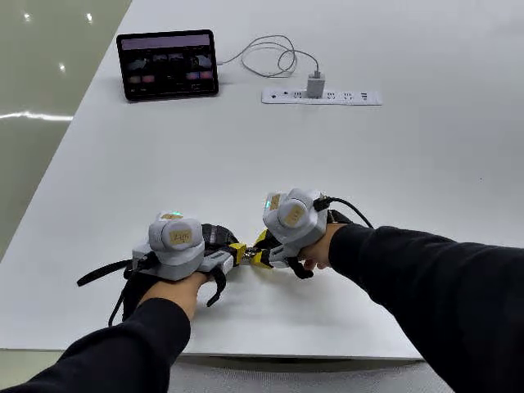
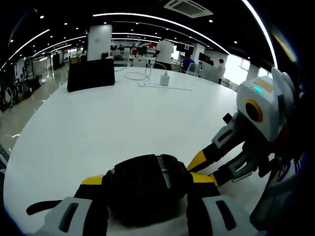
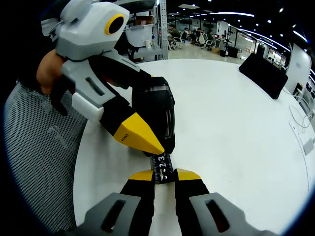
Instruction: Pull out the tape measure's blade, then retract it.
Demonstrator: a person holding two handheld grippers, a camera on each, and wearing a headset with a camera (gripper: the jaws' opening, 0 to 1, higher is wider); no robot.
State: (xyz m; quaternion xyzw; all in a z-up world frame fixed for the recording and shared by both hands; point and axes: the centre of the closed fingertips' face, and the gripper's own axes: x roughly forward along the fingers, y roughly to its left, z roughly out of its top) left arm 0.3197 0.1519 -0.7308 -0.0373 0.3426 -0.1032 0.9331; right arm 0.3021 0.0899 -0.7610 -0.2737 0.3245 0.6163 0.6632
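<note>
On bench (image 1: 344, 155): tape measure case (image 3: 156, 110) clamped between left gripper (image 2: 147, 181) jaws. right gripper (image 3: 162, 176) jaws narrow, pinching short blade (image 3: 162, 164) stub just beside case. Blade axis runs from case straight into right jaws; pull should follow it, away from left gripper.

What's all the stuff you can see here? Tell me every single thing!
Table: one, white, under everything.
Tablet: one, black, screen lit, far left part of the table.
Power strip: one, white, right of the tablet.
Charger: one, white, plugged into the power strip.
Cable: one, white, looped behind the charger.
Tape measure: one, black, near the front edge of the table.
Blade: one short bit, dark with pale numbers, sticking out of the tape measure.
Left gripper: one, grey, black and yellow, clamped on the tape measure.
Right gripper: one, same colours, pinching the blade.
Sleeves: two, black, nearest the camera.
</note>
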